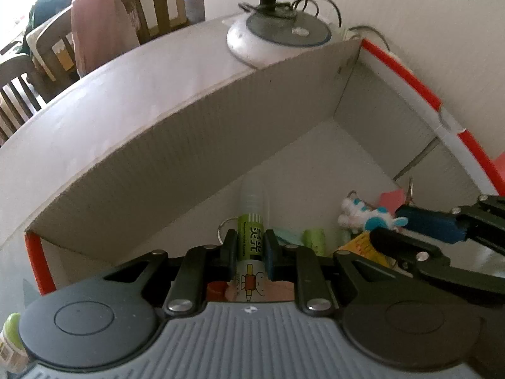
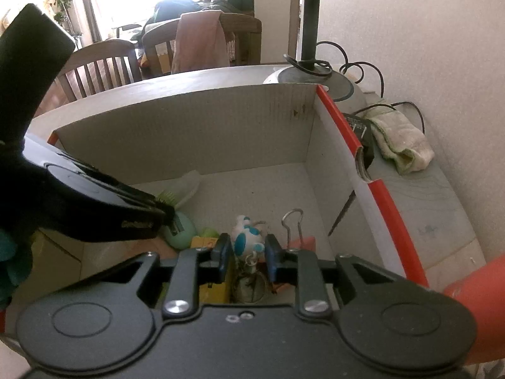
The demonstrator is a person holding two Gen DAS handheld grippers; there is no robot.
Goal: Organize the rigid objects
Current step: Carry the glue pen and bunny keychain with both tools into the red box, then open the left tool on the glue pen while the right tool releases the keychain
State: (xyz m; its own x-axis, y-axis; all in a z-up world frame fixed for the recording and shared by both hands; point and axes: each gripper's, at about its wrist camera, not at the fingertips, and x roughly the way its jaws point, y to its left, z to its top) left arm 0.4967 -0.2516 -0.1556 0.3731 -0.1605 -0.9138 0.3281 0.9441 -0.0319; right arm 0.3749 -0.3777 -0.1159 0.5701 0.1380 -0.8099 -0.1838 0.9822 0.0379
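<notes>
Clamped in our left hand-held gripper (image 1: 250, 249), jaws tight at mid-barrel, a glue stick (image 1: 251, 240) hangs over the cardboard box (image 1: 176, 145): light, stiff, slick plastic. Our right hand-held gripper (image 2: 246, 252), nearly closed, brackets a small toy keychain (image 2: 247, 237) inside the box; contact unclear.

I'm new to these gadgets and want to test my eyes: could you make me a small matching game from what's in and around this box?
Things:
1. glue stick
2. binder clip
3. folded cloth
4. lamp base

Places or states:
A. on the table outside the box, beside its red rim
B. clamped in the left gripper
C. behind the box's far corner
D. standing inside the box, by its right wall

Pairs: 1-B, 2-D, 3-A, 4-C
</notes>
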